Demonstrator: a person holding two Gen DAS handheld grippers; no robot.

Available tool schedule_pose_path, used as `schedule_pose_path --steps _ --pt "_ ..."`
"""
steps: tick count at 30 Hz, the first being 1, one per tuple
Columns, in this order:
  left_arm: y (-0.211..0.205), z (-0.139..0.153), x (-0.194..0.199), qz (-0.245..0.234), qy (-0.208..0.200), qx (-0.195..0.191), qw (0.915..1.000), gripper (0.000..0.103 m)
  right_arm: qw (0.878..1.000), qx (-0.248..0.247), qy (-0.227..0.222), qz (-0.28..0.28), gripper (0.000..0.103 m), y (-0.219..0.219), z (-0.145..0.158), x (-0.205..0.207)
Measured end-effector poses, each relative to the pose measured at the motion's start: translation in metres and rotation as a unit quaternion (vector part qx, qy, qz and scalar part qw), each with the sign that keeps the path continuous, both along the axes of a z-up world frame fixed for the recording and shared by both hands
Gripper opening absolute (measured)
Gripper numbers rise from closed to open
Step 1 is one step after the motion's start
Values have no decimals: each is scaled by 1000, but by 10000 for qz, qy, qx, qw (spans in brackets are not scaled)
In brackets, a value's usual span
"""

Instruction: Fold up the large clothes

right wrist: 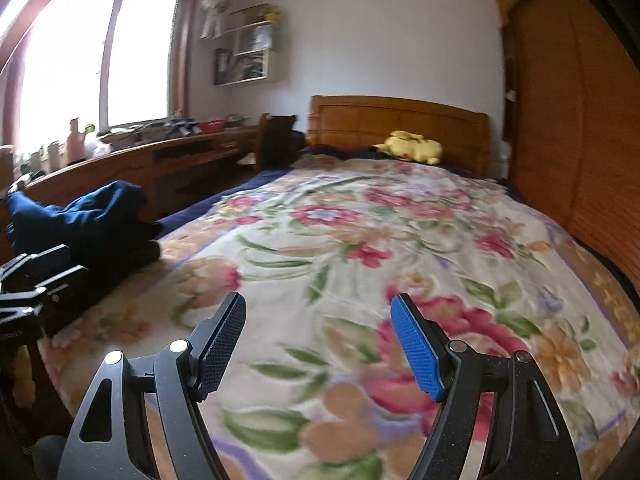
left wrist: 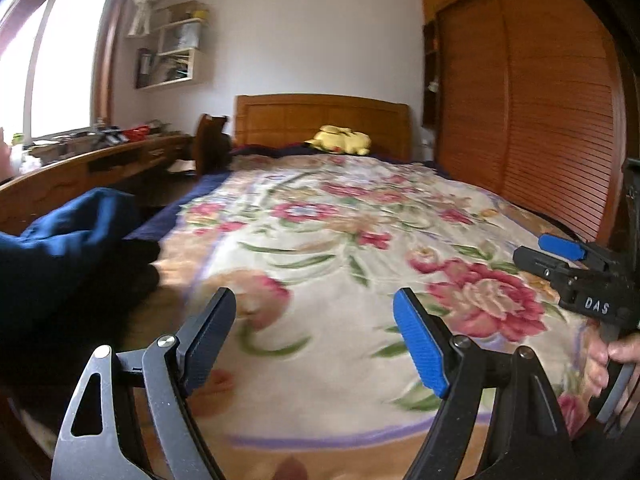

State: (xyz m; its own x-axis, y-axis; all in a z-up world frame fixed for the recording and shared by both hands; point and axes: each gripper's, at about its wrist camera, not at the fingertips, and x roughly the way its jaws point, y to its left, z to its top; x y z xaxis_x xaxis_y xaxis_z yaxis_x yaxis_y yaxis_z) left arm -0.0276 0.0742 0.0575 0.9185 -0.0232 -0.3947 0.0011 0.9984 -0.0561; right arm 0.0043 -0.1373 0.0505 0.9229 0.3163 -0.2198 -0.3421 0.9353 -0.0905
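A crumpled dark blue garment [left wrist: 72, 236] [right wrist: 84, 212] lies heaped on the bed's left edge, with a black piece of cloth [left wrist: 136, 268] [right wrist: 136, 246] under its near side. My left gripper [left wrist: 314, 296] hovers open over the floral blanket, to the right of the heap, with nothing between its blue pads. It also shows at the left edge of the right wrist view [right wrist: 60, 266], close to the heap. My right gripper [right wrist: 319, 300] is open and empty above the blanket's middle. A hand [left wrist: 612, 354] holds the right gripper [left wrist: 540, 254] on the right.
A floral blanket [left wrist: 340, 220] [right wrist: 360, 240] covers the bed. A yellow plush toy [left wrist: 340, 140] [right wrist: 412, 146] lies by the wooden headboard [left wrist: 320, 116]. A louvred wardrobe [left wrist: 528, 120] stands along the right. A cluttered desk [right wrist: 132, 152] and a chair [right wrist: 276, 140] stand at the left under the window.
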Motion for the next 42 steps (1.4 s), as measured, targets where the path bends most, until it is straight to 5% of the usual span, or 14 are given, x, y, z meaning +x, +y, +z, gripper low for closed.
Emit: schedule_pose_path --steps 8,18,42 --pt "-63 -10 29 -421 8 -75 9991 82 9985 71 -122 -523 77 -15 -17 -4" --pt "-93 -34 37 -496 23 209 9985 82 9962 184 -265 -809 77 -14 -34 -5" --pt "-89 -40 35 -345 94 179 9992 82 9959 401 -149 -803 77 -17 -39 -11"
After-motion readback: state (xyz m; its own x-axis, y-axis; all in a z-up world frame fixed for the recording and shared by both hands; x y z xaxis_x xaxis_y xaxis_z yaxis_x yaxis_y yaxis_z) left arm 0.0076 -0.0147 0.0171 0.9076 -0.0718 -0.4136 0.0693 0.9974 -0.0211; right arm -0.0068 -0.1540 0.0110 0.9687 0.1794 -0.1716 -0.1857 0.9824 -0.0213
